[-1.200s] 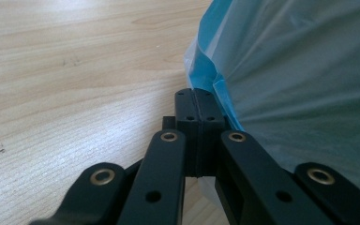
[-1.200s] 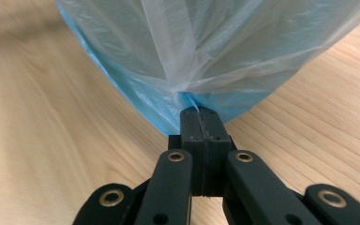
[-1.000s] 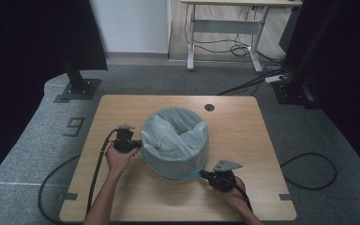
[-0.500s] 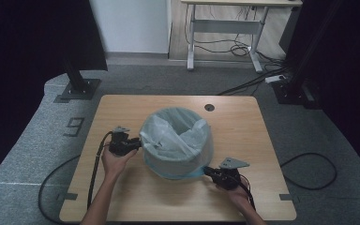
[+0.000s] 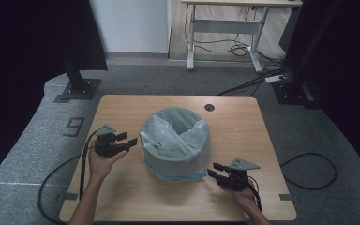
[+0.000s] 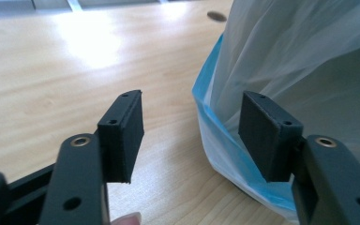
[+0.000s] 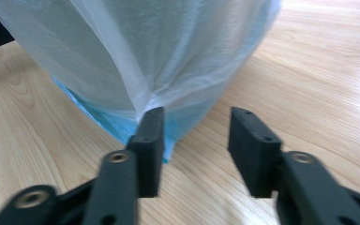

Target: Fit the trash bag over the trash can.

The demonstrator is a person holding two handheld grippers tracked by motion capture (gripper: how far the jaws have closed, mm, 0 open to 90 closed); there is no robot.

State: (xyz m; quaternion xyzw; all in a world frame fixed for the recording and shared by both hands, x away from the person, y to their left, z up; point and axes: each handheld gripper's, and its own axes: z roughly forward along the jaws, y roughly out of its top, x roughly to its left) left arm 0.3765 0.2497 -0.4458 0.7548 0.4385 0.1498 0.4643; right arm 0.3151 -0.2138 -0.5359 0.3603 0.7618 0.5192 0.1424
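Note:
A round bin lined with a translucent white bag (image 5: 176, 143) stands in the middle of the wooden table (image 5: 234, 122). The bag's blue hem hangs near the bin's foot (image 6: 229, 154) (image 7: 103, 117). My left gripper (image 5: 130, 142) is open just left of the bin, with bag film close to its right jaw (image 6: 194, 129). My right gripper (image 5: 213, 169) is open at the bin's front right, its jaws pointing at the bag's lower edge (image 7: 194, 140). Nothing sits between either pair of jaws.
A round cable hole (image 5: 209, 107) lies in the table's far side. Black cables (image 5: 51, 187) trail from both grippers off the near edge. A white desk frame (image 5: 225, 28) and stand bases (image 5: 77, 89) are on the grey floor beyond.
Both grippers have drawn back from the bin, the left one leftward and the right one toward the front right. The bag's edges have settled lower over the bin.

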